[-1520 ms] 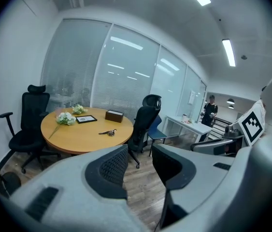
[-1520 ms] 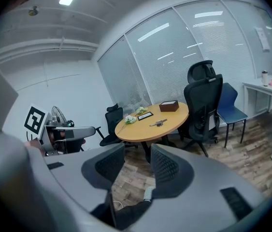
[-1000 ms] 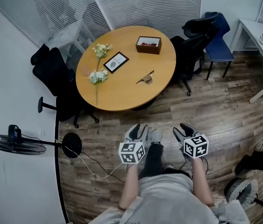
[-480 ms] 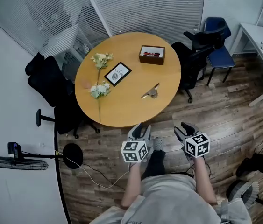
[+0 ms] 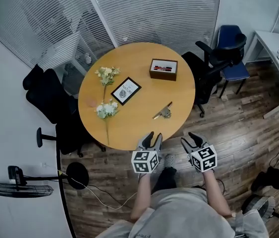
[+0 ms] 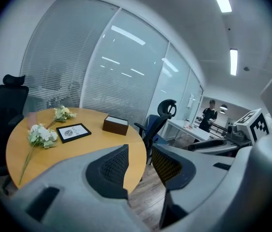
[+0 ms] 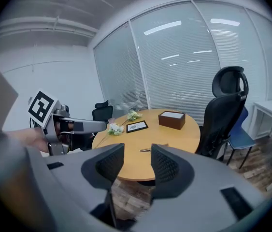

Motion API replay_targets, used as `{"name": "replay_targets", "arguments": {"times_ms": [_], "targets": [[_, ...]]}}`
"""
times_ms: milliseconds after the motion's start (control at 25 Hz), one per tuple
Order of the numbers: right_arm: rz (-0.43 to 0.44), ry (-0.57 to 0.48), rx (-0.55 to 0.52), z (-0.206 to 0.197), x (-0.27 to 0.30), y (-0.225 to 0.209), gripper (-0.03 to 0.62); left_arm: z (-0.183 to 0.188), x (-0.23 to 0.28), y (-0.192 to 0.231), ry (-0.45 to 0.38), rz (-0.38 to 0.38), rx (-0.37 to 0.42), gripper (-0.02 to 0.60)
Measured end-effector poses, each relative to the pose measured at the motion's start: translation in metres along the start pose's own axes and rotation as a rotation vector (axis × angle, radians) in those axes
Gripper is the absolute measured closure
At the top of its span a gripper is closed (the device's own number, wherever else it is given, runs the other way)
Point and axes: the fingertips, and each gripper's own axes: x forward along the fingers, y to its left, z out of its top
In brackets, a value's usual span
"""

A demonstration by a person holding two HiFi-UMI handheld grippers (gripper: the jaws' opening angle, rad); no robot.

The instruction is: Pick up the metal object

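Observation:
The metal object (image 5: 163, 112) is a slim brass-coloured piece lying on the round wooden table (image 5: 134, 125), near its front right edge. It also shows small on the tabletop in the right gripper view (image 7: 152, 148), just above the jaws. My left gripper (image 5: 153, 137) hovers at the table's near edge, open and empty. My right gripper (image 5: 190, 138) hangs over the floor just off the edge, also open and empty. The left gripper view (image 6: 140, 153) looks across the tabletop; the metal object does not show there.
A brown box (image 5: 163, 69), a framed picture (image 5: 126, 90) and white flowers (image 5: 107, 108) lie on the table. Black office chairs (image 5: 47, 100) (image 5: 209, 68) flank it, with a blue chair (image 5: 233, 47) and white desk (image 5: 278, 46) at right. A fan (image 5: 15, 186) stands at left.
The person has stepped toward the table: it sits lower and nearer in the head view, and both grippers have come up to its front edge. Both stay open.

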Motion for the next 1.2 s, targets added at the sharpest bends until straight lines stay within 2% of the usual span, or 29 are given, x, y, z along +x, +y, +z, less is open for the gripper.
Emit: {"name": "replay_targets", "arguments": {"times_ms": [120,360,680,880,1200], "targets": [[-0.001,0.008,0.012,0.007,0.016,-0.008,0.424,0.006,0.017,0.006,0.014,-0.011,0.011,0.442],[-0.057,-0.009,0.015,0.027,0.048,-0.03,0.424,0.021,0.053,0.026,0.05,-0.025,0.047,0.442],[-0.076,-0.015,0.108,0.033,0.081,-0.059,0.424,0.032,0.109,0.04,0.099,-0.069,0.103,0.442],[-0.086,0.0,0.161,0.028,0.092,-0.075,0.424,0.036,0.143,0.042,0.121,-0.124,0.098,0.442],[-0.102,0.028,0.181,0.028,0.111,-0.092,0.424,0.023,0.189,0.05,0.196,-0.185,0.199,0.442]]}}
